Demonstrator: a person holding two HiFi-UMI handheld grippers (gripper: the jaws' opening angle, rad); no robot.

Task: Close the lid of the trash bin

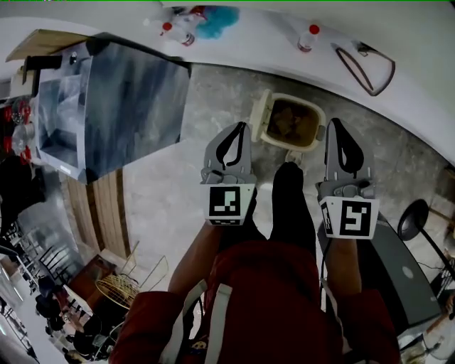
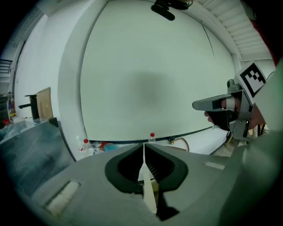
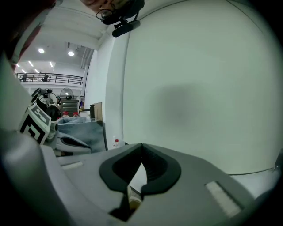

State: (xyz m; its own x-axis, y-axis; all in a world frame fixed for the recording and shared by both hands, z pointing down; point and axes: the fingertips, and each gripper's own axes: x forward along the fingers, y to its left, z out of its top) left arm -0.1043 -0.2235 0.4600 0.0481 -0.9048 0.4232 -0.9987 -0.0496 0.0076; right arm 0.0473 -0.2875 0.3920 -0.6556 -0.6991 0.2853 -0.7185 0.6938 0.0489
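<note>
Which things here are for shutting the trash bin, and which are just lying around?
For the job:
- trash bin, open
- its lid, standing up
- left gripper, shut, empty
- right gripper, shut, empty

Just lying about:
- red-capped bottle
- cable loop
- big grey container
- wire basket

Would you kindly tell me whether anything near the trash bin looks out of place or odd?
The trash bin has its lid tipped open, leaving brownish contents exposed. A bottle and a blue item sit loose farther back. Nothing looks spilled or damaged.
</note>
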